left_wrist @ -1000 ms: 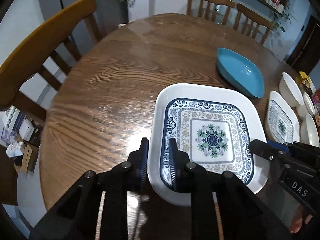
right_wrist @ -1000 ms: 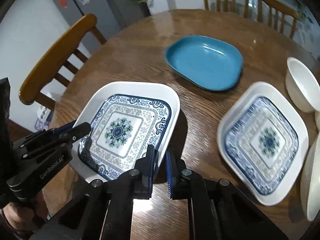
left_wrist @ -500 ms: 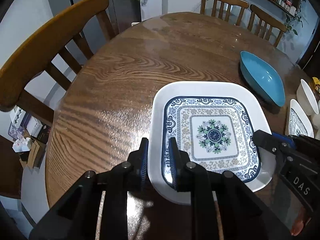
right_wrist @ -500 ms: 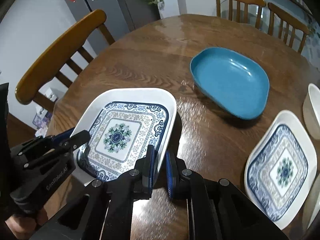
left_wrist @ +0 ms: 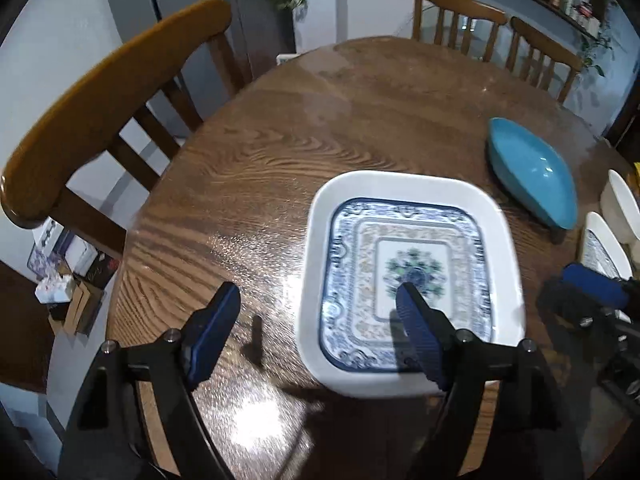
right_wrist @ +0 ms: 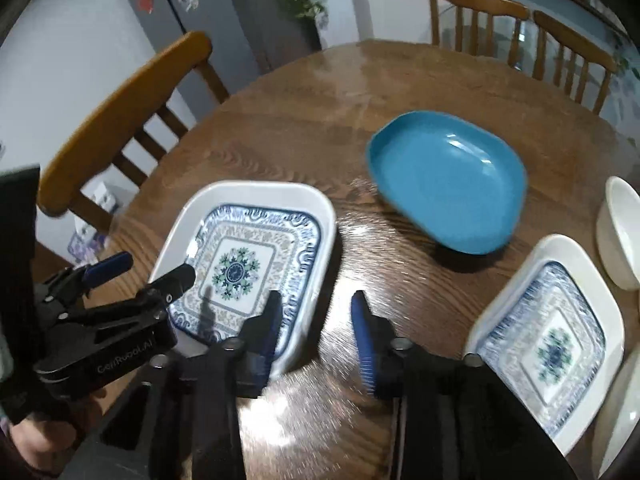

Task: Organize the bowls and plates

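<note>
A large square white plate with a blue flower pattern (left_wrist: 412, 264) (right_wrist: 248, 256) lies flat on the round wooden table (left_wrist: 280, 140). My left gripper (left_wrist: 318, 288) (right_wrist: 156, 266) straddles its left rim; the jaws are opening and the pads stand clear of the rim. At the plate's right rim my right gripper (right_wrist: 317, 296) (left_wrist: 568, 284) is opening too, one finger over the plate, the other over bare wood, neither pressing. A blue dish (right_wrist: 448, 180) (left_wrist: 532, 172) sits behind. To the right are a smaller patterned plate (right_wrist: 548, 340) and a white bowl (right_wrist: 620, 232).
Wooden chairs stand at the table's left (left_wrist: 100, 112) and far side (left_wrist: 456, 20). Another white bowl (right_wrist: 620, 412) shows at the right edge, partly cut off. A hand (right_wrist: 24, 440) holds the left gripper. Bare wood stretches behind and left of the large plate.
Both grippers were shut on opposite rims of the large patterned plate; now both have opened and let it go. The plate lies on the table in about the same place.
</note>
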`<state>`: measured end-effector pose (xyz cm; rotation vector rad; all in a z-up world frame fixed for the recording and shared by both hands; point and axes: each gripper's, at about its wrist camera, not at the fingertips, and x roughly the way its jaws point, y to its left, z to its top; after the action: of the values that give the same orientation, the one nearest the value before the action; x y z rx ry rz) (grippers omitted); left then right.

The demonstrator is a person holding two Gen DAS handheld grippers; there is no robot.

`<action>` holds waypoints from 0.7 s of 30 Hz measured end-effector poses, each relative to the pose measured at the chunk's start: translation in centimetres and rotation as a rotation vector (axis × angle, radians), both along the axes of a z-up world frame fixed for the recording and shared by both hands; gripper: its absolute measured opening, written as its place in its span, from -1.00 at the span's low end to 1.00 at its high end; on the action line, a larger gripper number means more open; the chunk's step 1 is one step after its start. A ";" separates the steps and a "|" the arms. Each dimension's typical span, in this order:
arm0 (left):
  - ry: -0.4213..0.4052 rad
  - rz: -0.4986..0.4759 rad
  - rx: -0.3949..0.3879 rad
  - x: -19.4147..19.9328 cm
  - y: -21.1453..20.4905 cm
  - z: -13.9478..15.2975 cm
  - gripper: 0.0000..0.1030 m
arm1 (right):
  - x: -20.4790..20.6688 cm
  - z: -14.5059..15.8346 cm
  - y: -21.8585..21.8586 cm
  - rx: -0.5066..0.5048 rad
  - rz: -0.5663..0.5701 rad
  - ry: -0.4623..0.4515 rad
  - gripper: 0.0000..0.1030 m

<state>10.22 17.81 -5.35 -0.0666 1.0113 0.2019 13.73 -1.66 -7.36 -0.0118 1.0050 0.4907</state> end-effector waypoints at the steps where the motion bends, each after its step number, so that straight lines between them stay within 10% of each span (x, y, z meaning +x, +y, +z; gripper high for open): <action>1: -0.005 -0.007 -0.005 -0.2 -0.2 0.2 0.54 | -0.6 0.6 -1.2 0.014 -0.011 -0.010 -0.25; 21: -0.028 -0.365 -0.084 -0.3 -13.9 1.6 0.54 | -8.3 -1.5 -18.0 0.163 -0.427 0.128 -0.24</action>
<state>9.92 3.96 -3.71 0.0388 0.9859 -0.1748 5.45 -19.67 -8.86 0.3774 1.0547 0.1815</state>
